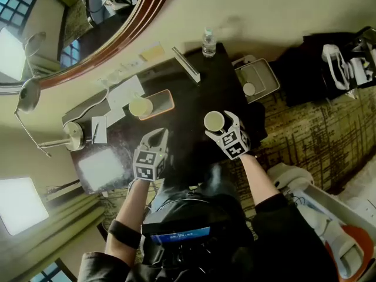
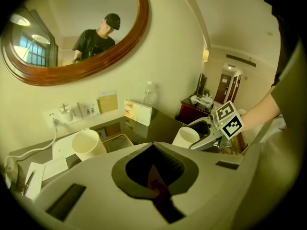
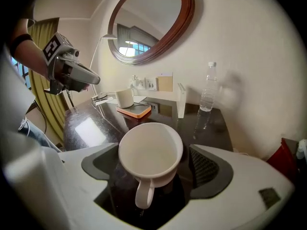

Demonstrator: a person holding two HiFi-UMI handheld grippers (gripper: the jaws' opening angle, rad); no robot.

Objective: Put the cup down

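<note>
Our right gripper point(image 3: 156, 169) has its jaws wide apart around the white cup point(image 3: 150, 150), pads clear of its sides; the cup stands upright on the dark desk point(image 3: 86, 128), handle pointing back toward us. Our left gripper point(image 2: 153, 176) is closed and empty, held to the cup's left. Farther back, a second cup point(image 3: 124, 97) stands on an orange-edged tray point(image 3: 135, 110), a water bottle point(image 3: 207, 87) stands at right near the wall, and an oval mirror point(image 3: 148, 20) hangs above

Black sleeves point(image 1: 282, 216), dark wristband point(image 1: 123, 234), pale grey left hand-held gripper point(image 1: 157, 135) and right hand-held gripper point(image 1: 218, 126), black-and-white marker cubes point(image 1: 148, 164)
</note>
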